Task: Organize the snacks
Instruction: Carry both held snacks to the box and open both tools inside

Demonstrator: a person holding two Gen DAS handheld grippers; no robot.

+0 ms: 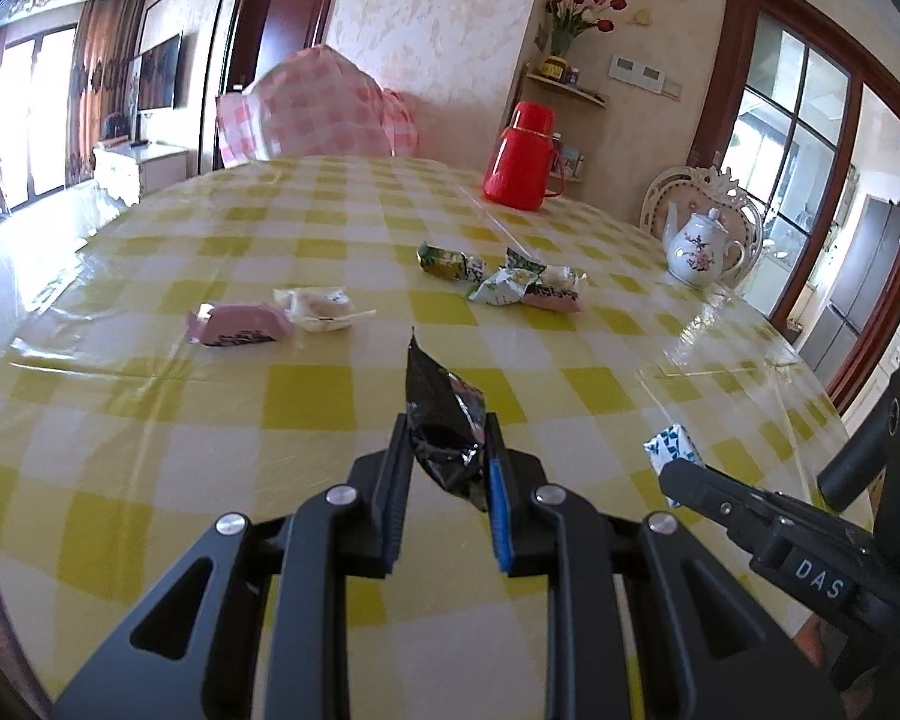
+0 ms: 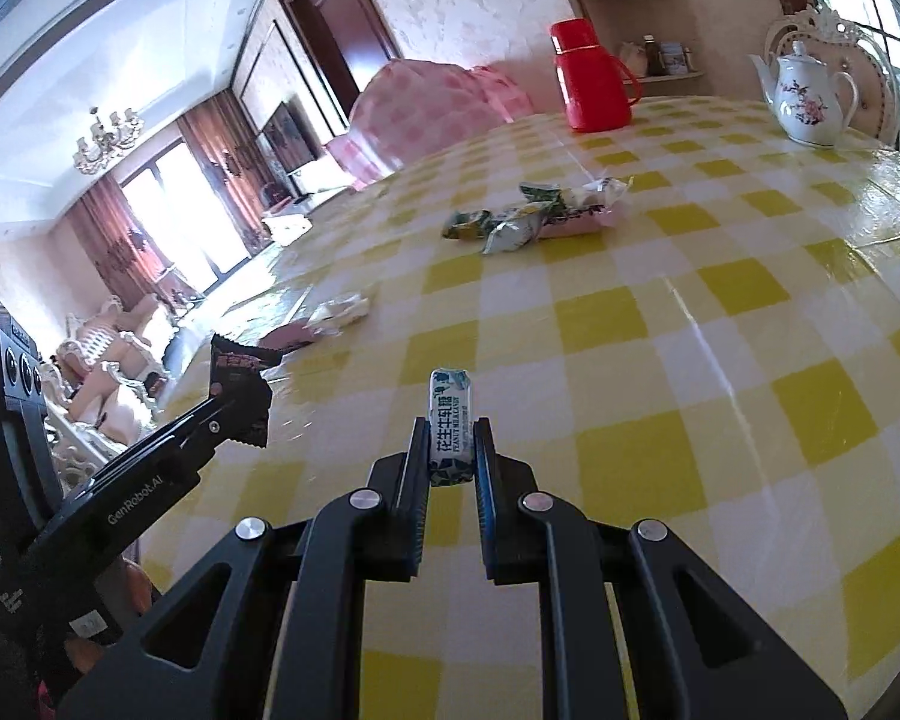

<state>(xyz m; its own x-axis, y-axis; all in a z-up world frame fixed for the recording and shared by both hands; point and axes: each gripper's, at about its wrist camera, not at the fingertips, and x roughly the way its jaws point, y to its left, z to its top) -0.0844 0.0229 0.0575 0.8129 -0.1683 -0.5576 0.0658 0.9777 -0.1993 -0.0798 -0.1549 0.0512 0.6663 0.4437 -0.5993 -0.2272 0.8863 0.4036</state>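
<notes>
- Left wrist view: the left gripper [image 1: 447, 450] is clamped on a black foil snack packet [image 1: 447, 420], which stands on end between the pads with its pointed tip toward 12 o'clock, above the yellow-checked tablecloth [image 1: 306, 396].
- At about 3 o'clock in the same view, the right gripper [image 1: 681, 477] comes in from the side, with the blue-and-white peanut milk candy [image 1: 673, 444] sticking out of its tip.
- Toward 11 o'clock lie a pink wrapped snack [image 1: 240, 324] and, touching its right end, a pale clear-wrapped snack [image 1: 321, 309].
- Toward 1 o'clock lies a cluster of green-and-white wrapped snacks [image 1: 498, 276], with one pink-edged packet [image 1: 555, 294] at its right side.
- Farther off at 1 o'clock stands a red thermos [image 1: 525, 159]; a white flowered teapot [image 1: 699, 249] stands at 2 o'clock, well apart from the snacks.
- Right wrist view: the right gripper is pinched narrowly on the peanut milk candy, held upright and lengthwise between the pads.
- At 9 o'clock there, the left gripper holds the black packet near the table's edge.
- The green-and-white cluster lies at 12 o'clock, the thermos and teapot beyond it at 1 and 2 o'clock.
</notes>
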